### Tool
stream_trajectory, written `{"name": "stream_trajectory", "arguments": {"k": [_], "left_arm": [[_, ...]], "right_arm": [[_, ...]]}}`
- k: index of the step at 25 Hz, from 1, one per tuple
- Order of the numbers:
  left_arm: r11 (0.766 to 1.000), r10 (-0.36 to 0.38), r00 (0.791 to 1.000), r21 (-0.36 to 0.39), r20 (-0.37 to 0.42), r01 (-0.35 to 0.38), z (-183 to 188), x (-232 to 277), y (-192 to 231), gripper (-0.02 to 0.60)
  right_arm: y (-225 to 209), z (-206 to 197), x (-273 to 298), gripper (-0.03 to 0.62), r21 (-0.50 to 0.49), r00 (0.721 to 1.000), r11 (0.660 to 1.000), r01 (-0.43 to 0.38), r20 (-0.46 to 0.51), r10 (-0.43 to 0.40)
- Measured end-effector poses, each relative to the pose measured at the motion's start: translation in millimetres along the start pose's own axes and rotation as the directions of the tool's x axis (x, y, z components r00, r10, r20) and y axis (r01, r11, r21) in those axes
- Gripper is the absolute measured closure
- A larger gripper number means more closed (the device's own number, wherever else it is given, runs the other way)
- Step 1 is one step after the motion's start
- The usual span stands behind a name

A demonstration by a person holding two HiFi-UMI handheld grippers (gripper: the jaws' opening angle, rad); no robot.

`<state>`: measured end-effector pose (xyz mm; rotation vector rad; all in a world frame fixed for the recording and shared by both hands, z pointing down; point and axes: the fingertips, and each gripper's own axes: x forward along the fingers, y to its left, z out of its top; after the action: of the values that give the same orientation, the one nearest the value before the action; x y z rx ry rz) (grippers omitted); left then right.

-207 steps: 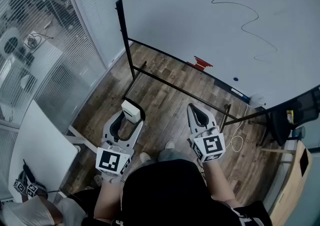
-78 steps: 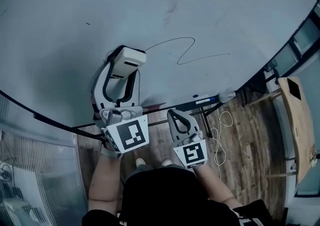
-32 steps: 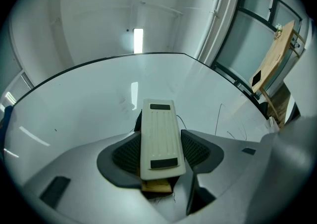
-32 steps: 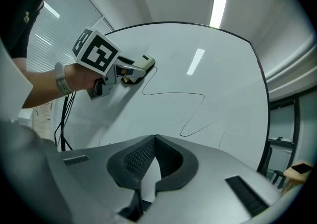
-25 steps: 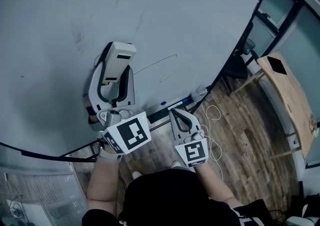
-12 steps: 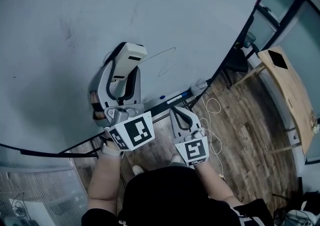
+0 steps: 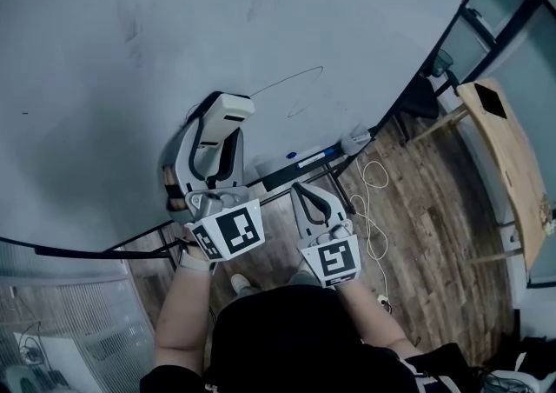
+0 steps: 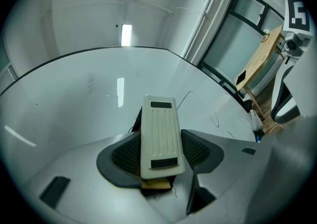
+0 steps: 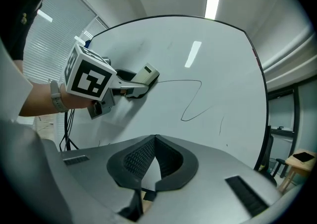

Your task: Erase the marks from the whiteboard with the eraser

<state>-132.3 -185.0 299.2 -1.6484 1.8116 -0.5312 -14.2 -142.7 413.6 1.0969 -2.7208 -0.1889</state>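
Left fingers (image 8: 124,154): closed on the eraser (image 8: 159,134). They pinch its two long sides near the rear end, so most of the body juts out ahead of the jaws.
Right fingers (image 9: 133,161): tips meet with nothing between them. The right gripper (image 7: 304,193) hangs idle, off the board, below its bottom edge.
Eraser place: low on the whiteboard (image 7: 130,52), near the bottom edge, with the back shell facing outward. It looks to lie flat on the surface, though contact is not certain.
Mark: a thin black line (image 7: 287,81) starts just beside the eraser's front end, runs toward the board's right edge and hooks back.
Handling: probably light, with a stiff plastic shell and a soft felt sole. The smooth sides may pivot under pressure with so rearward a hold, so a grip at mid-length of the long sides would be steadier.
Left gripper view only: the hold itself, and a brownish layer under the shell.
Head view only: the marker tray (image 7: 300,161) along the bottom edge, and the left gripper (image 7: 217,122) set against the board.
Right gripper view only: a short separate stroke (image 9: 221,124) beyond the hook, nearer the right edge.
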Motion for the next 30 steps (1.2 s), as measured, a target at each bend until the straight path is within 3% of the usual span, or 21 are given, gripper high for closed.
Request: {"name": "stream_trajectory", "arguments": {"k": [7, 14, 30], "left_arm": [[1.000, -0.012, 0.999, 0.003, -0.050, 0.012, -31.4, -14.1, -8.0, 0.318], [0.998, -0.006, 0.998, 0.060, -0.064, 0.010, -32.5, -9.2, -12.4, 0.318], [0.996, -0.044, 0.999, 0.080, 0.020, 0.042, 24.9, 40.5, -57.8, 0.318]], "right_arm": [[12.4, -9.1, 1.0, 0.568, 0.007, 1.000, 1.000, -0.017, -0.017, 0.017], [1.1, -17.2, -4.5, 0.568, 0.023, 1.000, 1.000, 0.007, -0.030, -0.007], [-71.7, -18.9, -26.1, 0.568, -0.004, 0.994, 0.994, 0.111, -0.019, -0.111]]}}
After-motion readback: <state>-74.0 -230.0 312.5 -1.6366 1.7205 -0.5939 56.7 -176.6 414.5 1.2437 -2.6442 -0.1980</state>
